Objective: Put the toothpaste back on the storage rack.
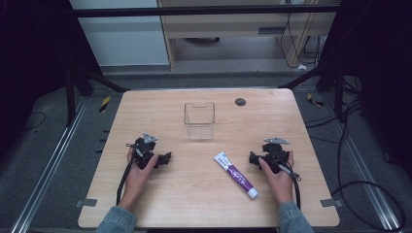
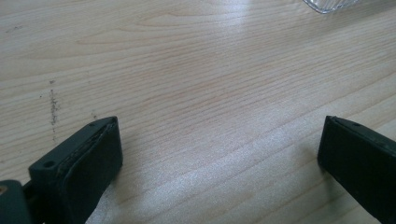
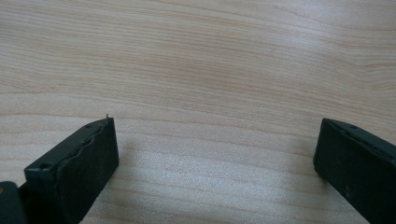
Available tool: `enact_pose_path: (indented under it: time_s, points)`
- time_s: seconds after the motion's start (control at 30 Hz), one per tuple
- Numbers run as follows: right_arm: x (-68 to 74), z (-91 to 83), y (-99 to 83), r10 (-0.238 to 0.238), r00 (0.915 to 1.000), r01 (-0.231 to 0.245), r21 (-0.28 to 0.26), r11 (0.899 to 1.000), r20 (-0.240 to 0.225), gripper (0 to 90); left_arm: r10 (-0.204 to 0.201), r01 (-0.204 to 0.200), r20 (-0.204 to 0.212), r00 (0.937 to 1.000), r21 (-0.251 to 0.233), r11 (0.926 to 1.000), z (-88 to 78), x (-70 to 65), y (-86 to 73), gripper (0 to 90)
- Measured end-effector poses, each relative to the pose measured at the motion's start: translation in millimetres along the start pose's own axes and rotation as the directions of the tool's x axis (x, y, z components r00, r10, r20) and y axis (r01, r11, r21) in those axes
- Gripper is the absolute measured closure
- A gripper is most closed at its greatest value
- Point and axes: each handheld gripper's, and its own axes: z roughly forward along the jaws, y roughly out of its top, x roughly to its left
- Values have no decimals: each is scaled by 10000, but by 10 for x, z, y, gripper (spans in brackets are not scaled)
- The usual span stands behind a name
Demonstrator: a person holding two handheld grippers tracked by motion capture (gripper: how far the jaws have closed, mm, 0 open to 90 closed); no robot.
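Both grippers rest low on the table (image 1: 160, 204), jaws spread wide with nothing between them, which reads as a ready posture. The left gripper (image 1: 164, 159) sits at about 9 o'clock from the table centre, the right gripper (image 1: 253, 158) at about 3 o'clock, each hand wrapped around its handle with the forearm coming in from 6 o'clock. The tube (image 1: 235, 174), white with a purple band and a white cap, lies flat just beside the right gripper on its inner side, cap end pointing toward 5 o'clock. It is untouched; its nearness to the right hand suggests that hand is meant to take it. The clear container (image 1: 199, 120) stands upright at 12 o'clock from the table centre, open side up, well apart from both grippers, a likely destination for the tube. The high view gives the whole layout: tube, container, both hands, and a dark round spot (image 1: 240, 102) near the far edge. The left gripper view adds bare wood grain between its jaws, a faint column of dark specks (image 2: 53, 108) on the table and a corner of the clear container (image 2: 330, 4) at top right. The right gripper view confirms its jaws are parted over bare wood.
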Motion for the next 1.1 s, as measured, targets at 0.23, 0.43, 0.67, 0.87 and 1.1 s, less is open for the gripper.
enact_pose_path:
  time_s: [0.23, 0.43, 0.67, 0.87, 1.1]
  points:
    - [-6, -2, -3, -72, 10000, 72, -3, 10000, -60, 3, -3, 3, -34, 10000, 8, 10000, 11, -3, 11, 0]
    - [-5, 0, 0, -55, 10000, 55, 4, 10000, -57, 3, -24, 24, -56, 10000, 9, 10000, 8, -6, 8, 0]
    - [-31, -9, -2, -269, 9993, 270, 44, 9996, -268, 10, -55, 55, -47, 10000, -13, 10000, 10, -8, 8, 0]
    - [-21, -247, 50, -1593, 9864, 1603, 233, 9868, -406, 128, -52, 52, -45, 10000, -13, 10000, 10, -8, 9, 0]
    - [236, -622, 132, -2597, 9501, 2750, 706, 9589, -1728, 212, -50, 50, -45, 10000, -12, 10000, 10, -7, 8, 0]
